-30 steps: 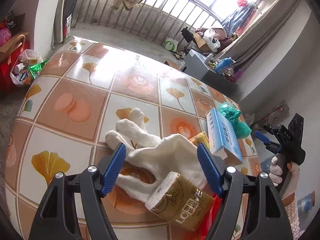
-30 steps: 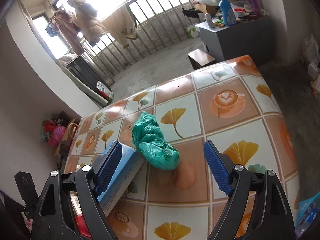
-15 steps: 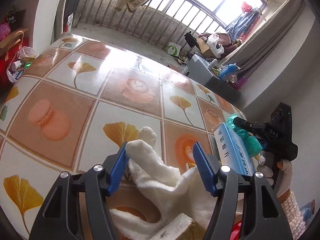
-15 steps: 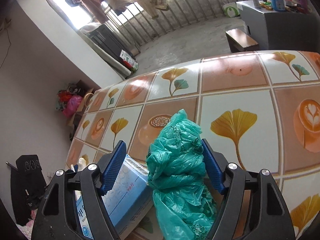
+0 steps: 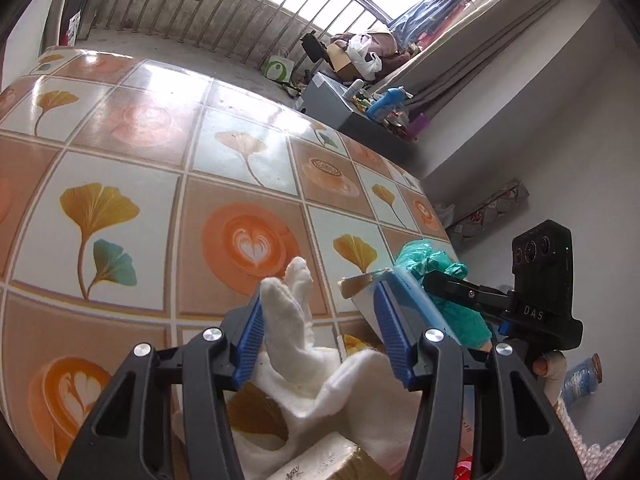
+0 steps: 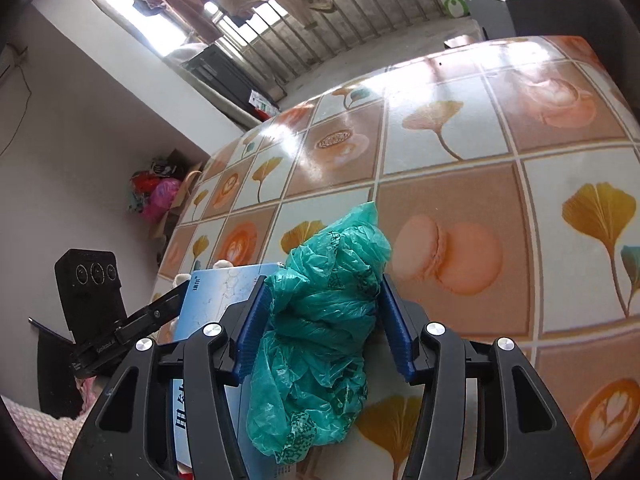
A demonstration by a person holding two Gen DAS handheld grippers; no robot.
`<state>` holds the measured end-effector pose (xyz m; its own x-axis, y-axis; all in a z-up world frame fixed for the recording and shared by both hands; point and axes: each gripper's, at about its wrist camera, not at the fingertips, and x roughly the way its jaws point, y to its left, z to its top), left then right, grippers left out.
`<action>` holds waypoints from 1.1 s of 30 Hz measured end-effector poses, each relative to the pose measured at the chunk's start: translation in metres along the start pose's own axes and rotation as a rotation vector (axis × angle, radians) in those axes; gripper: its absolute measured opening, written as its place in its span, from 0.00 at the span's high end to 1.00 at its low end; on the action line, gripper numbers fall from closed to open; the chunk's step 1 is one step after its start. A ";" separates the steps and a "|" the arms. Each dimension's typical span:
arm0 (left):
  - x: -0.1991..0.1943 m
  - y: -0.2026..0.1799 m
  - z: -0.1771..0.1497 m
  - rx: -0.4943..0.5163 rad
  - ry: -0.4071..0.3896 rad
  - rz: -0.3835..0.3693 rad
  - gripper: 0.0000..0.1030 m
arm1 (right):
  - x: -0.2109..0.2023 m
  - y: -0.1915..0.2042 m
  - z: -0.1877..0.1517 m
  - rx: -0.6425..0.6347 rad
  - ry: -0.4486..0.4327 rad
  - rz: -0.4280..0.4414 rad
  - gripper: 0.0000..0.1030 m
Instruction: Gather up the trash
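Note:
On the tiled table [image 5: 160, 184], a white cloth glove [image 5: 292, 320] lies between the blue pads of my left gripper [image 5: 322, 332]. Its jaws are closing: the left pad touches the glove's fingers, while a gap remains at the right pad. A blue box [image 5: 412, 300] leans just right of that pad, and a gold carton [image 5: 320, 460] lies under the glove. In the right wrist view, a crumpled green plastic bag [image 6: 320, 300] fills the gap of my right gripper [image 6: 326, 320]. Its closing pads press on the bag from both sides. The blue box [image 6: 216, 296] is at its left.
The table's right edge runs close behind the green bag [image 5: 432, 260]. A grey cabinet [image 5: 332, 108] with bottles stands beyond the far edge, below a barred window. Coloured bags [image 6: 156, 192] are piled on the floor by the wall. A gloved hand [image 5: 554, 368] holds the right gripper.
Both grippers have moved forward and lower over their items, and their jaws have narrowed. The glove now sits between the left pads, and the green bag is squeezed between the right pads.

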<state>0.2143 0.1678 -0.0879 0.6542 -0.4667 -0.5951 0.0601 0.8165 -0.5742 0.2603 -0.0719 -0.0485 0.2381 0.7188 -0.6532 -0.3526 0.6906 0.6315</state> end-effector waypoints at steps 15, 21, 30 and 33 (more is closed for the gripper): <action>-0.015 -0.053 -0.043 0.156 0.098 -0.062 0.50 | -0.080 -0.020 -0.081 0.179 -0.128 -0.119 0.37; -0.076 -0.064 -0.042 0.228 0.047 -0.090 0.45 | -0.096 -0.014 -0.090 0.168 -0.191 -0.156 0.32; -0.107 -0.108 -0.111 0.450 0.200 -0.172 0.45 | -0.110 -0.022 -0.121 0.214 -0.217 -0.165 0.32; -0.100 -0.122 -0.131 0.550 0.220 -0.135 0.45 | -0.110 -0.021 -0.124 0.229 -0.222 -0.162 0.32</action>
<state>0.0428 0.0700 -0.0318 0.4464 -0.5895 -0.6732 0.5503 0.7741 -0.3129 0.1299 -0.1753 -0.0419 0.4739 0.5813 -0.6614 -0.0882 0.7787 0.6212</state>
